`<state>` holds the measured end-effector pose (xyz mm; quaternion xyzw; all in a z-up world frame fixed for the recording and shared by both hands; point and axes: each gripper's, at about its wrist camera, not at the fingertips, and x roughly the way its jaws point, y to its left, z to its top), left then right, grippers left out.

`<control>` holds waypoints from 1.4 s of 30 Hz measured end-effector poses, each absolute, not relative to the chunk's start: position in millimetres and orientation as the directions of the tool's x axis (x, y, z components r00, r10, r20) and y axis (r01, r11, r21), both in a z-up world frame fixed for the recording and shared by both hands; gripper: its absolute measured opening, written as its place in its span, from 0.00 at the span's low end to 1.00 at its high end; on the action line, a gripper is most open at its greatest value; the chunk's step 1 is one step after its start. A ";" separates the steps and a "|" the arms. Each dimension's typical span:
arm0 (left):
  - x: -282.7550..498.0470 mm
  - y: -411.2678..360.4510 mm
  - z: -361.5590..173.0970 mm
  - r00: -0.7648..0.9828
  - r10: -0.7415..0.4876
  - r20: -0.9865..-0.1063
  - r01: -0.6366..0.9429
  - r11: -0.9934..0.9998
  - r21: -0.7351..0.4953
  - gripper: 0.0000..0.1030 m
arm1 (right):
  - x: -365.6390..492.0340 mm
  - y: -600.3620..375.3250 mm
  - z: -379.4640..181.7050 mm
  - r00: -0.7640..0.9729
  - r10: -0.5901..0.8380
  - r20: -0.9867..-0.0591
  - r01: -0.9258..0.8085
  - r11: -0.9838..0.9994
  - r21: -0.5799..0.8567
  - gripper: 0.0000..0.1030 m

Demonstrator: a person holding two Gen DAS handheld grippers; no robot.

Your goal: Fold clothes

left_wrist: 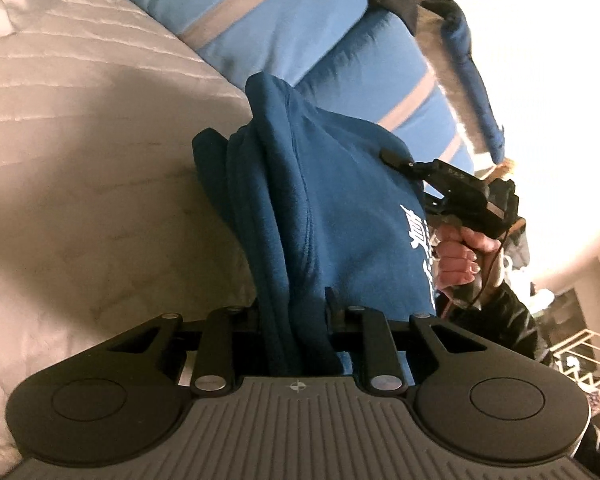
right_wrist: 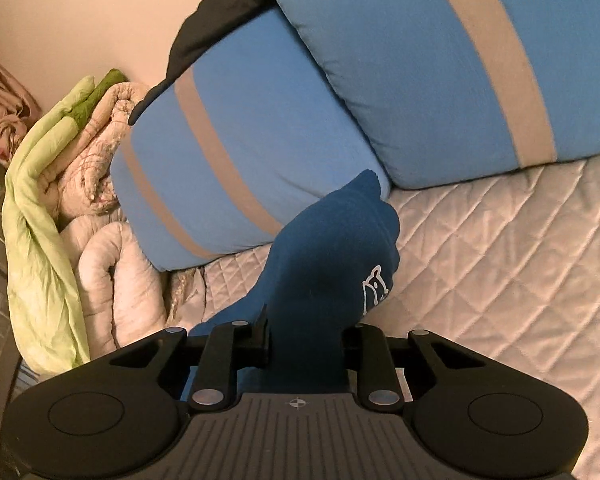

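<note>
Striped blue pillows (right_wrist: 400, 80), quilted bedcover (right_wrist: 500, 260)

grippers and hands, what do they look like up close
Each hand-held gripper is matte black: two round side discs, silver pivot pins, a grey ribbed plate with a small crosshair mark. The left hand-held gripper and right hand-held gripper match. The right hand is bare with light nails, a black sleeve and a thin dark cable.

Home bedroom: quilted bed cover (right_wrist: 500, 264), blue striped pillows (right_wrist: 420, 60), bundled blankets (right_wrist: 100, 160) against wall (right_wrist: 80, 8)
</note>
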<state>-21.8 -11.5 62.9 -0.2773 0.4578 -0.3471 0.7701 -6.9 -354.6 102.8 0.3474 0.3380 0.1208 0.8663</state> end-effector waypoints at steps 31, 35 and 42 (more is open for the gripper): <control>-18.6 78.7 178.0 0.854 -0.263 -0.449 0.129 0.943 -0.306 0.76 | 40.3 -203.2 215.6 0.850 0.198 -0.488 -0.136 0.978 0.159 1.00; -33.3 69.8 170.4 0.847 -0.255 -0.466 0.139 0.953 -0.267 0.76 | 4.6 -221.6 220.0 0.848 0.188 -0.495 -0.118 0.979 0.169 1.00; -46.7 42.9 172.7 0.824 -0.297 -0.483 0.214 0.952 -0.221 0.76 | -56.0 -237.3 229.1 0.846 0.180 -0.502 -0.126 0.982 0.139 1.00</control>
